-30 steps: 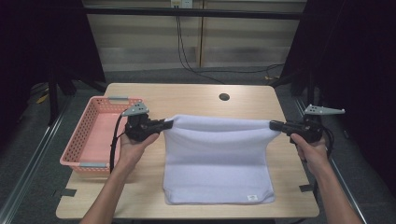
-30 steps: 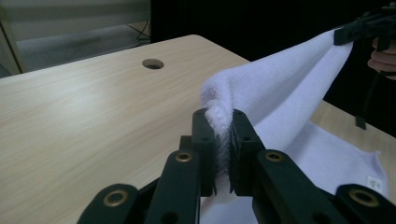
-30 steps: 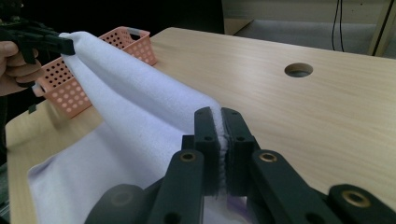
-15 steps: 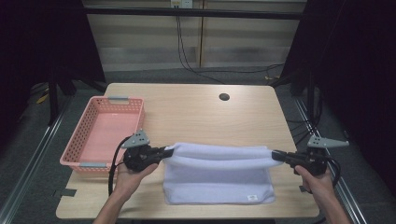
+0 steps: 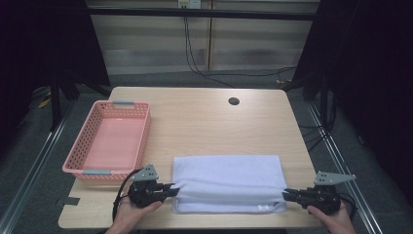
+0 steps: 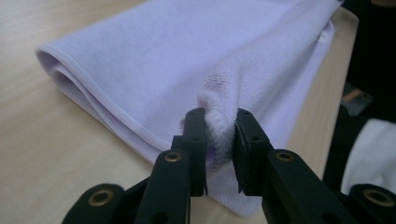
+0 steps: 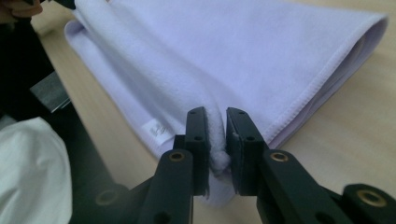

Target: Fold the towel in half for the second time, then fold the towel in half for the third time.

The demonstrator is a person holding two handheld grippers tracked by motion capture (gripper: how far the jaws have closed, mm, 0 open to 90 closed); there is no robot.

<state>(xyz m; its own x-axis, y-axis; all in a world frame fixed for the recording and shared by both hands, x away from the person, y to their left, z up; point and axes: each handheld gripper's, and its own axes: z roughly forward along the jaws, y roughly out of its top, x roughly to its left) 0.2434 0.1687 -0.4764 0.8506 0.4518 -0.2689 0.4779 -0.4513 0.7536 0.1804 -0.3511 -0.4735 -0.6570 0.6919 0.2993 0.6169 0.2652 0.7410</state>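
A white towel (image 5: 229, 183) lies folded in half near the table's front edge, its fold on the far side. My left gripper (image 5: 173, 189) holds the towel's near left corner, low at the table. In the left gripper view the bunched hem (image 6: 219, 130) fills the gap between the pads of the left gripper (image 6: 219, 135). My right gripper (image 5: 286, 194) is at the near right corner, and in the right gripper view cloth (image 7: 233, 56) sits pinched in the right gripper (image 7: 216, 135). Both pairs of jaws have just been opening a little, with the towel still between them.
An empty pink basket (image 5: 73, 163) stands at the left of the wooden table (image 5: 204, 122). A small round hole (image 5: 234, 101) is in the tabletop at the back. The front table edge runs just below the towel.
Both hands came toward the front edge and down, carrying the towel's raised edge over onto its near half. The towel now lies flat and folded.
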